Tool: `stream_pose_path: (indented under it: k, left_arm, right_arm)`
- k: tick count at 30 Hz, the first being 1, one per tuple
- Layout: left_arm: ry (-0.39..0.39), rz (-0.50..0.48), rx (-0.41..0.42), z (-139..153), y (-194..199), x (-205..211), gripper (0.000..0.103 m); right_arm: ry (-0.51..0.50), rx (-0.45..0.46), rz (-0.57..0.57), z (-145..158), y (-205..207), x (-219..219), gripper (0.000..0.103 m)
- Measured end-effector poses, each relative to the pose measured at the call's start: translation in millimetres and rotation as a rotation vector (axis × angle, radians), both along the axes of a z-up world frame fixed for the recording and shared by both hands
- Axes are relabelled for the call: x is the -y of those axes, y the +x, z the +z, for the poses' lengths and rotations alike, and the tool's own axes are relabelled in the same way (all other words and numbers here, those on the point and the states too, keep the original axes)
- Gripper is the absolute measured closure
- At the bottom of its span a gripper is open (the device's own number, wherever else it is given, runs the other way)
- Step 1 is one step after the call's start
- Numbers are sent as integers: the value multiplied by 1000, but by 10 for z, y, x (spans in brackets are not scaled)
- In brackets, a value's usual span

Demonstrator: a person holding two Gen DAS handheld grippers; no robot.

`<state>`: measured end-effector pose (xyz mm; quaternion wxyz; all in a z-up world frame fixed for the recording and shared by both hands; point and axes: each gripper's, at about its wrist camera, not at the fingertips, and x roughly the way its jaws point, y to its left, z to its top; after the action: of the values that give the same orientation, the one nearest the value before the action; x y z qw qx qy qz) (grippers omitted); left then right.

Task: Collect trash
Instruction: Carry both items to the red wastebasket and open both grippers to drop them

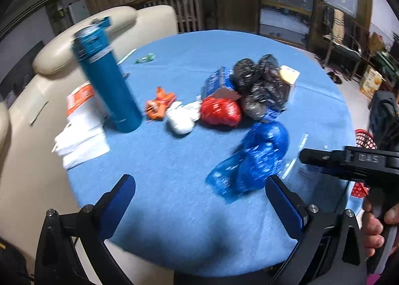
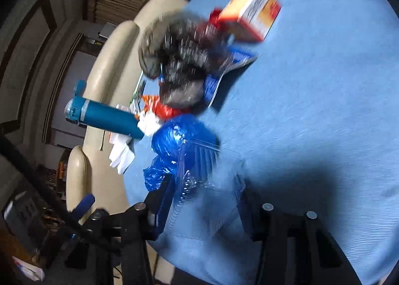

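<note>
- left wrist view: your left tongs hang wide apart with nothing between them, low over the round blue-clothed worktop.
- the crumpled blue plastic bag lies on the cloth just ahead of them.
- beyond it sit a red crumpled bag, a black patterned bag bundle, a white wad and an orange wrapper.
- a tall teal flask stands at the left.
- right wrist view: your right tongs straddle a clear plastic sheet beside the blue bag; motion blur hides whether they clamp it.
</note>
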<state>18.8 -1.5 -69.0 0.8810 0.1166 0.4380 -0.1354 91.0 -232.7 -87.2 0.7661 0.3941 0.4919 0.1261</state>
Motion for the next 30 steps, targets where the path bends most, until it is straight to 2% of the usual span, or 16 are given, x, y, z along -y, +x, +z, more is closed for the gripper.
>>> stream_pose_path:
  k: [5,9,10,11,12,13,14,15,18,20,23,27,30]
  left_arm:
    - [-35,-103,-62,-160,210,323,0]
    - [-53,-155,-102,-310,338,547,2]
    - [-59,-161,-114,-355,370,602,10]
    - [-65,-169,-127,-392,397,639,22]
    - [-71,-177,-144,-429,421,677,28]
    - [-81,-185,-172,-487,449,726,41]
    - [-87,-185,-191,-529,469,744,48]
    - [-99,-182,-205,-568,484,754,48]
    - [-119,-183,-186,-537,456,780,56]
    - [-124,-189,-180,-476,417,826,64]
    - [-121,-237,-150,-296,322,1008,65]
    - [-143,-363,-129,-19,94,1452,65]
    - [-137,-486,-120,127,-103,1975,64]
  right_arm:
    - [-54,56,-70,230,-194,415,52]
    - [-167,109,-164,429,-436,854,52]
    - [-207,124,-189,483,-514,960,52]
    - [-233,133,-205,519,-567,1017,52]
    - [-277,147,-236,576,-661,1140,52]
    - [-303,154,-258,612,-745,1258,52]
    - [-323,159,-275,628,-795,1329,53]
    - [-356,167,-304,670,-882,1455,53]
    - [-417,176,-363,734,-1078,1746,53]
    - [-429,178,-408,760,-1220,1992,53]
    - [-464,172,-459,776,-1381,2249,52]
    - [-500,155,-511,775,-1573,2541,52]
    - [-525,132,-533,737,-1708,2718,49]
